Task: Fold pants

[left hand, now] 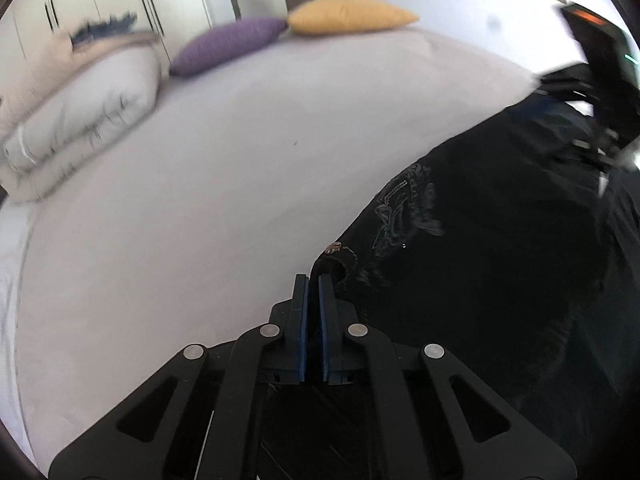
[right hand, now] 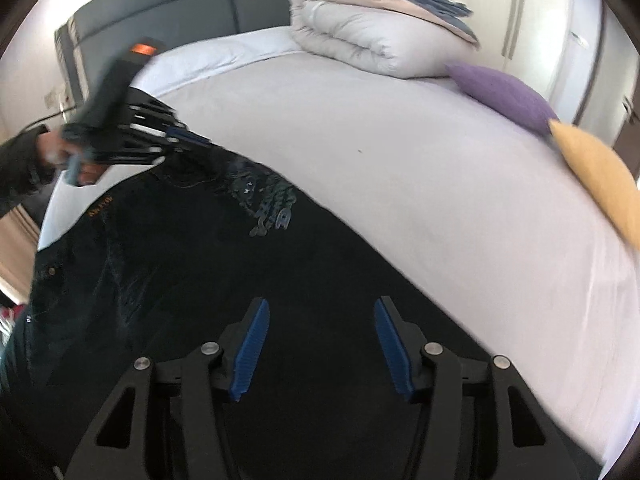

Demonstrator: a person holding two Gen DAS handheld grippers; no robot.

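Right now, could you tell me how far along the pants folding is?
Early. Done: the black pants lie spread on the bed. In hand: the left tool is pinched shut at their edge, while the right tool stands open above the fabric. Left: no fold is visible yet.

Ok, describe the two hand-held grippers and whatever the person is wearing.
Both are matt black linkage frames with silver pivot pins and triangular cut-outs. The left hand-held gripper and the right hand-held gripper each carry two fingers faced with ribbed blue pads. Seen from the right wrist, the left unit has a black body with an orange marking on top. The person's sleeve is dark.
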